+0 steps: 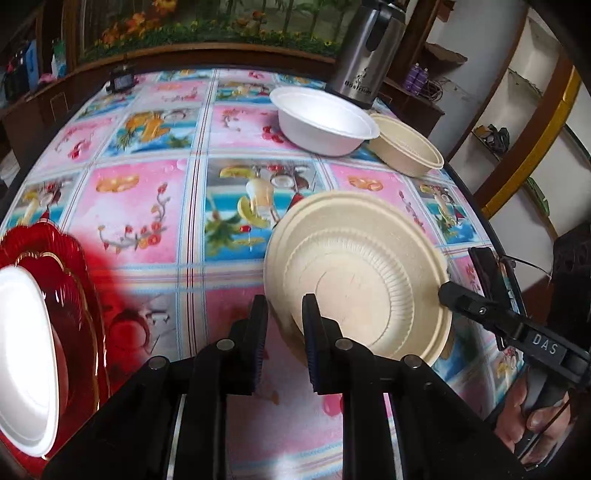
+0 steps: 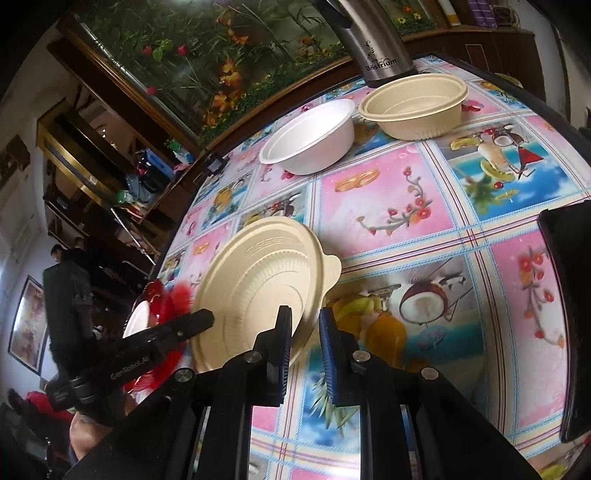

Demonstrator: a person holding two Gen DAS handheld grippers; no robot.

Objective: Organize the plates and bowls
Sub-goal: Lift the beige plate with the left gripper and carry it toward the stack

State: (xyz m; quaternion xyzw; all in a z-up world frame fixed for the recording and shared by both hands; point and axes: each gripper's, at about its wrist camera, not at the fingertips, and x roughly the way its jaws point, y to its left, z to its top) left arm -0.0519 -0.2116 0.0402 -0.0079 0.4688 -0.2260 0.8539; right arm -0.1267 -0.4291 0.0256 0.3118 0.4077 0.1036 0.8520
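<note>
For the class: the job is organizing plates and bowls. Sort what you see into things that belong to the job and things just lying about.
Belongs to the job: beige lid, white bowl, beige bowl, red plate, white plate.

Just lying about: steel flask, black device, tablecloth.

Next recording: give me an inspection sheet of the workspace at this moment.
Surface: table under a fruit-and-flower cloth.
Job's things: beige plate tilted off the cloth between both grippers; white bowl and beige bowl upright, side by side at the far side; white plate on a red plate.
Clutter: steel flask behind the bowls; dark object at the table's edge.
Grippers: left gripper shut on the beige plate's rim; right gripper has the opposite rim between its fingers, grip unclear.
Cables: thin wire by the right gripper.
Surroundings: floral panel, shelves, a standing person.
</note>
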